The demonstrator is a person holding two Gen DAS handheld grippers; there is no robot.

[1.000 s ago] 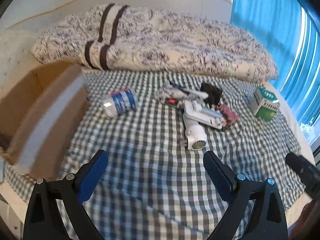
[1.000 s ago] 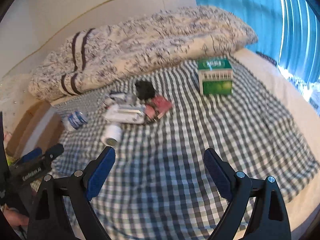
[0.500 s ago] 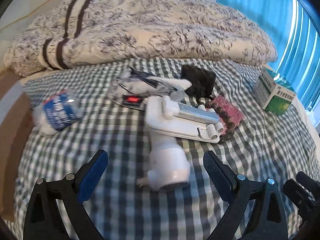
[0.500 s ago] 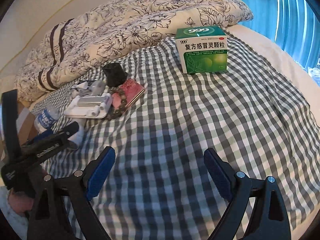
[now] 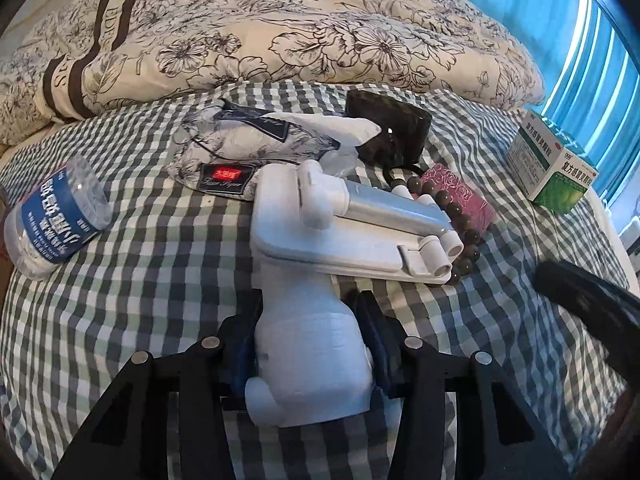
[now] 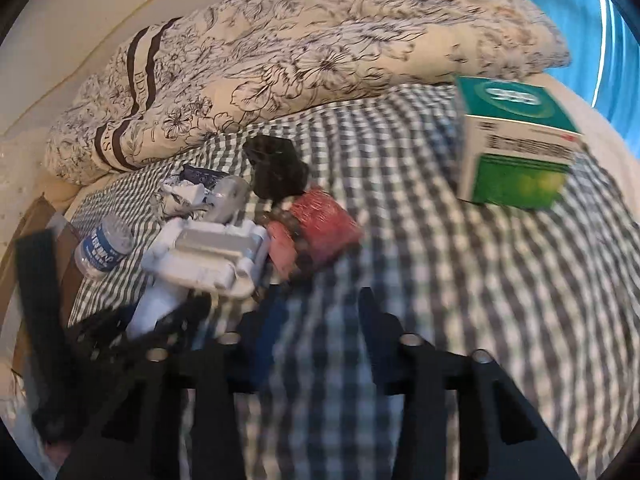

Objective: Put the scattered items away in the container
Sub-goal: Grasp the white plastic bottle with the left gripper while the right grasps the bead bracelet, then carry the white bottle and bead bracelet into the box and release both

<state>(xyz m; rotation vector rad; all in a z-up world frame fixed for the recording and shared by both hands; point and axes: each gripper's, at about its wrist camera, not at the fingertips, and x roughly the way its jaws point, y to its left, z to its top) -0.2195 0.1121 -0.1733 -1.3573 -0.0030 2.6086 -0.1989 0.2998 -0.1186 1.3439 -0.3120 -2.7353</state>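
Observation:
My left gripper (image 5: 310, 320) is shut on the round base of a white phone holder (image 5: 312, 360), whose flat clamp part (image 5: 352, 240) lies across a bead bracelet (image 5: 468, 236) and a pink box (image 5: 460, 196). Around it on the checked sheet lie a small water bottle (image 5: 56, 220), a tissue pack (image 5: 256, 148), a black case (image 5: 388, 132) and a green medicine box (image 5: 552, 164). My right gripper (image 6: 320, 312) hovers over bare sheet, its fingers narrowed but apart with nothing between them. The cardboard box (image 6: 36, 216) shows at the far left edge.
A rolled floral duvet (image 5: 280, 28) lies along the back of the bed. Blue curtains (image 5: 592, 52) hang at the right. In the right wrist view, the green medicine box (image 6: 516, 152) stands to the right and the pink box (image 6: 324, 228) is just ahead.
My left gripper moved forward and shut on the white holder's base. My right gripper swung left toward the pile and its fingers narrowed.

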